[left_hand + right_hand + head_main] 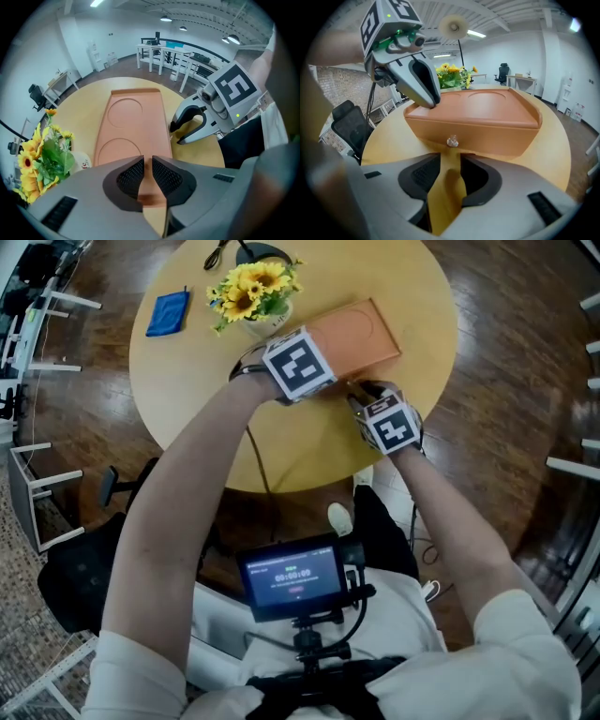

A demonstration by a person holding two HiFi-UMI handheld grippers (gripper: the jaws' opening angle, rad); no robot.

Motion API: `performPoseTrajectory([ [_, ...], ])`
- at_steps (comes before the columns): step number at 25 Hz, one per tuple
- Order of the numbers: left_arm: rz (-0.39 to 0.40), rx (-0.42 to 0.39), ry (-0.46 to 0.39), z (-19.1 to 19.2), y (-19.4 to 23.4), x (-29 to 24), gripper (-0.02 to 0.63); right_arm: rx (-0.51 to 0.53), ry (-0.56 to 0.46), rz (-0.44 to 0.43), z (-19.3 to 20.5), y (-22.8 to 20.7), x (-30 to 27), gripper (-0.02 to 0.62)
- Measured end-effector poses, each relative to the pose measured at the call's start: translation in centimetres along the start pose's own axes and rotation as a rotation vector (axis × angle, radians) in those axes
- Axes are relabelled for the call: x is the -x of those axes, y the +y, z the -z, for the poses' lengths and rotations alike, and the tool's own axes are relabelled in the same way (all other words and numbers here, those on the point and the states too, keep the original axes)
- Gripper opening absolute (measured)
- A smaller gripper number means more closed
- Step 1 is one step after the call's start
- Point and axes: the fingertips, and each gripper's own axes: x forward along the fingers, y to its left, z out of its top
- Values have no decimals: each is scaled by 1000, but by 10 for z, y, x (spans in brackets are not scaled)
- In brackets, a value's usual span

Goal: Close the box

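Head view: round wooden table [187, 399], orange-brown box [361, 334] lying on its far-right part, lid down flat, box looks closed. Left gripper [298, 367] sits at the box's near-left end, marker cube up. Right gripper [384, 418] is just beside the box's near long side. Sunflower bunch [253, 289] stands just left of the box; blue cloth [169, 313] lies further left, well apart. Small screen [292, 577] on the chest rig, bottom centre. Left gripper view: left gripper [147, 161] jaws drawn together, only a sliver btw the pads, nothing gripped; box lid [133, 122] w/ two round recesses runs away under the tips. Right gripper [176, 134] shows at right w/ curved jaws apart, tips close to the box's side edge; contact can't be told. Flowers at lower left. Right gripper view: right gripper [450, 161] jaws apart, only bare tabletop btw them, holding nothing. Box front wall is just ahead, and its small clear knob [452, 141] sits in line w/ the gap, just beyond the tips, not btw the pads. Left gripper's tips [430, 99] rest on the box's top at its left corner.
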Motion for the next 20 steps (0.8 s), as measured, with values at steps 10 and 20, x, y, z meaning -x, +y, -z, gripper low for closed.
performPoseTrajectory([
  [10,-360,66,-102,38,35,40,48,-12,-94,-57,5,4,-12,141],
  [20,-406,283,-281,78,19,91,51,-9,-132,-34,0,1,56,153],
])
